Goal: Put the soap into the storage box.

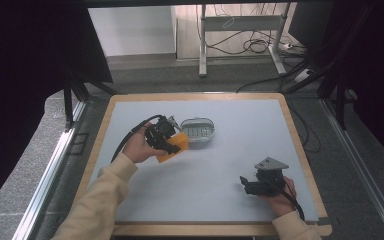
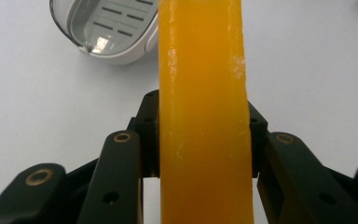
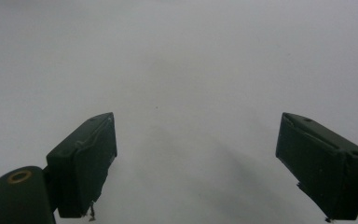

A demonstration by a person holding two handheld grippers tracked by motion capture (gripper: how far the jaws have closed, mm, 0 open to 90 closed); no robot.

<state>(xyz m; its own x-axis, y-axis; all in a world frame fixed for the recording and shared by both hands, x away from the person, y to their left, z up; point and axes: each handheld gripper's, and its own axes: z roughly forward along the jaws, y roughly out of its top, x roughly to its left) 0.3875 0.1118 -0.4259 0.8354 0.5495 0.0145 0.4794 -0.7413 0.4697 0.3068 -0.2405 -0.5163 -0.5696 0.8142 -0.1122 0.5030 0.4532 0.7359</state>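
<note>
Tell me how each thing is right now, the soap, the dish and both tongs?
Orange soap bar: clamped in the left tongs, off the table.
Soap dish: upright, empty, beside the soap.
Left tongs: shut on the soap.
Right tongs: open, holding nothing, low over the table.

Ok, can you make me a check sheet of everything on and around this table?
Surface: pale grey table top with wooden rim, bare.
Job's things: orange soap bar held beside the white soap dish, which has a slotted tray.
Clutter: nothing seen.
Grippers: left claw shut on the soap bar; right claw open, holding nothing, low over the table.
Cables: black cable trails from the left claw; loose cables on the floor behind.
Surroundings: dark curtains, metal frame legs.
</note>
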